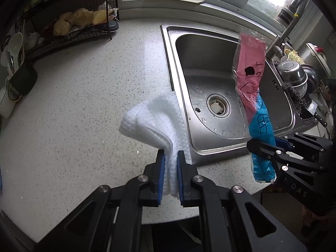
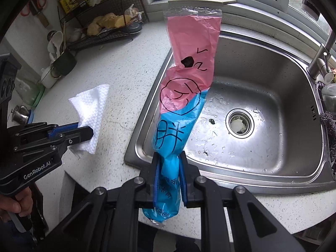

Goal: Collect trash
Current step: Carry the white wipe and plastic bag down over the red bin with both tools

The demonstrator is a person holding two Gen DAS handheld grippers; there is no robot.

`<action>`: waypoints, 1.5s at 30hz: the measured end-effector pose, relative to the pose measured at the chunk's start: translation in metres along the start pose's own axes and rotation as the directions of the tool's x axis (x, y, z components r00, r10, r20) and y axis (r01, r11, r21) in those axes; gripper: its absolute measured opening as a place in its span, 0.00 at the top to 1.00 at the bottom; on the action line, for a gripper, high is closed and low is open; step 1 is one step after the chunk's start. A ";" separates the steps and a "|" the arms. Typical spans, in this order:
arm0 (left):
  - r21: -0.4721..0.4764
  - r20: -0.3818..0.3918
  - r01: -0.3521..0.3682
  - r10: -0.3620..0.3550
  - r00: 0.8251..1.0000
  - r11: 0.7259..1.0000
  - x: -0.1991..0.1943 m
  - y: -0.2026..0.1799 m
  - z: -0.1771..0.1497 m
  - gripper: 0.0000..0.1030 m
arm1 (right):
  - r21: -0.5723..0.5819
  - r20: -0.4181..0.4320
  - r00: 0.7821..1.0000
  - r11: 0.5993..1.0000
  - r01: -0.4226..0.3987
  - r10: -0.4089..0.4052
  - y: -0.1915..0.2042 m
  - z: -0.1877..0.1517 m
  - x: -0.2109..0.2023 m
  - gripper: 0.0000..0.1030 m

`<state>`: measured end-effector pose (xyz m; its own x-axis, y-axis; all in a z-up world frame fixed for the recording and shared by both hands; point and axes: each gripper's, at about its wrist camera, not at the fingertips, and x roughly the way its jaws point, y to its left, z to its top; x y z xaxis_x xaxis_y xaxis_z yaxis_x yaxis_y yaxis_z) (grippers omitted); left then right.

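Observation:
My left gripper (image 1: 170, 155) is shut on a crumpled white paper towel (image 1: 155, 124) and holds it above the speckled counter, just left of the sink; it also shows in the right wrist view (image 2: 90, 131) with the towel (image 2: 92, 109). My right gripper (image 2: 169, 157) is shut on the blue lower end of a pink and blue plastic wrapper (image 2: 187, 79), which stands upright above the sink's left rim. In the left wrist view the right gripper (image 1: 252, 145) and the wrapper (image 1: 250, 79) are at the right.
A steel sink (image 2: 273, 67) with a drain strainer (image 2: 239, 124) fills the right. A faucet (image 2: 321, 56) stands at its far right. A black wire rack (image 1: 69, 21) with food stands at the back left. A utensil holder (image 1: 21, 77) is at the left. Pots (image 1: 294, 75) sit right of the sink.

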<state>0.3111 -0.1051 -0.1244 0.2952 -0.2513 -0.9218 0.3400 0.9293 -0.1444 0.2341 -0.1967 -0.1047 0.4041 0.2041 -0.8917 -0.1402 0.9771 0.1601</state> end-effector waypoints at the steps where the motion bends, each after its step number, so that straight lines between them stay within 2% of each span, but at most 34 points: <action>1: -0.008 0.004 -0.005 0.005 1.000 1.000 -0.002 -0.004 -0.001 0.91 | -0.017 0.005 1.000 1.000 -0.007 0.008 0.001 -0.006 -0.004 0.86; 4: -0.023 0.013 -0.025 0.026 1.000 0.999 -0.009 -0.022 -0.028 0.91 | -0.054 0.011 1.000 0.998 -0.027 0.028 -0.001 -0.020 -0.011 0.86; 16: -0.109 0.046 -0.081 0.086 0.995 0.991 -0.062 -0.049 -0.124 0.91 | -0.170 0.002 0.996 0.981 -0.091 0.092 -0.004 -0.083 -0.039 0.86; 25: -0.166 0.004 -0.090 0.092 0.996 0.982 -0.060 -0.059 -0.179 0.91 | -0.224 -0.062 0.991 0.966 -0.130 0.119 0.007 -0.124 -0.037 0.86; 31: -0.194 -0.053 -0.086 0.077 0.996 0.977 -0.042 -0.054 -0.206 0.91 | -0.239 -0.127 0.984 0.959 -0.150 0.122 0.023 -0.144 -0.020 0.86; 36: -0.215 -0.119 -0.074 0.049 0.992 0.974 -0.018 -0.047 -0.233 0.91 | -0.240 -0.216 0.969 0.956 -0.171 0.119 0.032 -0.169 0.001 0.86; 39: -0.221 -0.168 -0.067 0.030 0.985 0.973 0.002 -0.042 -0.251 0.90 | -0.223 -0.276 0.955 0.960 -0.169 0.105 0.034 -0.185 0.022 0.86; 45: -0.224 -0.222 -0.035 -0.016 0.975 0.974 0.045 -0.035 -0.274 0.90 | -0.205 -0.323 0.944 0.969 -0.140 0.069 0.033 -0.195 0.071 0.86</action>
<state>0.0683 -0.0751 -0.2596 0.0839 -0.1992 -0.9764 0.1210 0.9746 -0.1885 0.0820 -0.1619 -0.2452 0.0801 0.2403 -0.9674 -0.3777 0.9055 0.1936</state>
